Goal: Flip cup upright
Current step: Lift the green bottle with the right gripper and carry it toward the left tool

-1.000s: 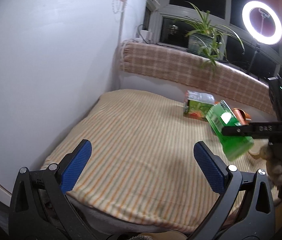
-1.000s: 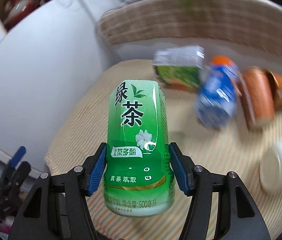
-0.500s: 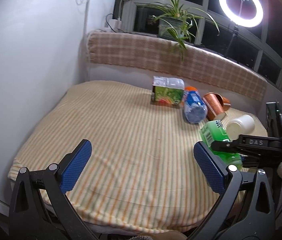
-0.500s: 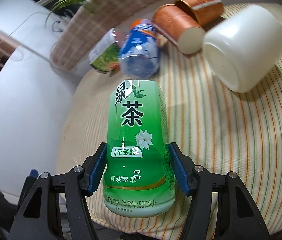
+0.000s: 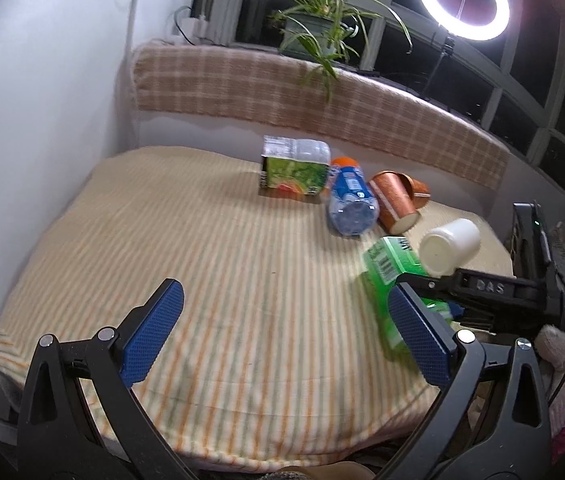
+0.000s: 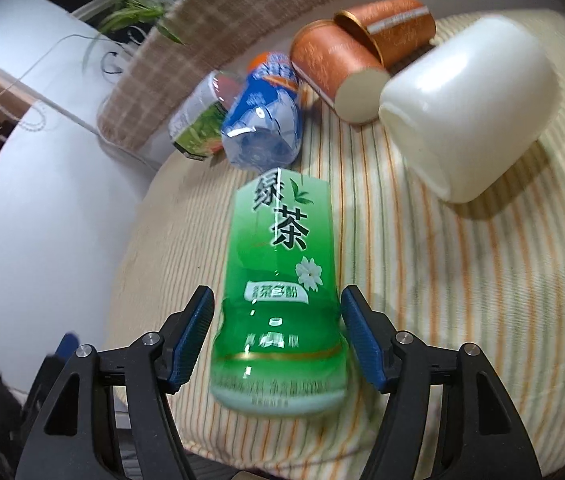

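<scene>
A white cup (image 6: 470, 108) lies on its side on the striped cloth, at the right; it also shows in the left wrist view (image 5: 448, 244). A green tea bottle (image 6: 282, 292) lies on the cloth between the fingers of my right gripper (image 6: 278, 340), whose jaws stand open with gaps on both sides of it. In the left wrist view the bottle (image 5: 390, 276) sits under the right gripper (image 5: 434, 292), beside the white cup. My left gripper (image 5: 282, 336) is open and empty above the near part of the cloth.
Two orange-brown paper cups (image 6: 338, 64) lie on their side behind the white cup. A blue bottle (image 6: 266, 116) and a green juice carton (image 5: 294, 168) lie further back. A plaid-covered ledge (image 5: 322, 96) with a plant bounds the back; a white wall is left.
My right gripper has opened and let go of the green tea bottle, which now lies tilted on the cloth. The left wrist view has shifted slightly toward the objects.
</scene>
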`<state>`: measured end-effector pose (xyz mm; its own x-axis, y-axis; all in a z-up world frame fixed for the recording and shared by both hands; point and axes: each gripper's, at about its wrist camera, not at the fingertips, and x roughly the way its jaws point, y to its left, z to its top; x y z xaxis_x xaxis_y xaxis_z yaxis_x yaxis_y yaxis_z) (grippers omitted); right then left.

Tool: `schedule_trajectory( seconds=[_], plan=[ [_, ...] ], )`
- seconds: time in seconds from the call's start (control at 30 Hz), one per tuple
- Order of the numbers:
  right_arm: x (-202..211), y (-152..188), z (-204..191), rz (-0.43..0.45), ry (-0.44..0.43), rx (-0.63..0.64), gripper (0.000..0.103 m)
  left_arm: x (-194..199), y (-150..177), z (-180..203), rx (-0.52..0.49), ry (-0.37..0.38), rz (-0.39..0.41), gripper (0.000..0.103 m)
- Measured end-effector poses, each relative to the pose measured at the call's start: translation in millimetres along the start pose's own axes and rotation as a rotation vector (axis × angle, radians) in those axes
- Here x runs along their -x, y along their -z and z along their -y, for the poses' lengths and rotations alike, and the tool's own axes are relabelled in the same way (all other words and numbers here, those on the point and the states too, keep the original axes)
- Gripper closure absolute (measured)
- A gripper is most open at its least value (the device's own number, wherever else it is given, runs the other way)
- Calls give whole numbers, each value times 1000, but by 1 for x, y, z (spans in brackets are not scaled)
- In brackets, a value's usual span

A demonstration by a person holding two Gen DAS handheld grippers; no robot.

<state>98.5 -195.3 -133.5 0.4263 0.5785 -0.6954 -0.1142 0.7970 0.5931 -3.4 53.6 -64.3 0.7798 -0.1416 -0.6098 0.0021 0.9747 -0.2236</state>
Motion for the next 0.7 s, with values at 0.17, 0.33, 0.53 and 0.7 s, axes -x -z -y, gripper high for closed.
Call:
schedule_trajectory(
  seconds=[0.17, 0.33, 0.53, 0.7],
  plan=[
    [38, 10, -2, 66, 8, 91, 37, -19, -13, 9, 4, 93, -70, 0],
    [78, 27, 4, 163, 122, 183, 37, -52, -21, 18, 50, 220, -200, 0],
    [108, 39, 28, 219, 192, 146, 37, -95, -29, 24, 182, 381, -378, 3],
    [115, 39, 46, 241, 212, 73, 37, -128, -32, 31, 265, 443, -495, 17]
  ],
)
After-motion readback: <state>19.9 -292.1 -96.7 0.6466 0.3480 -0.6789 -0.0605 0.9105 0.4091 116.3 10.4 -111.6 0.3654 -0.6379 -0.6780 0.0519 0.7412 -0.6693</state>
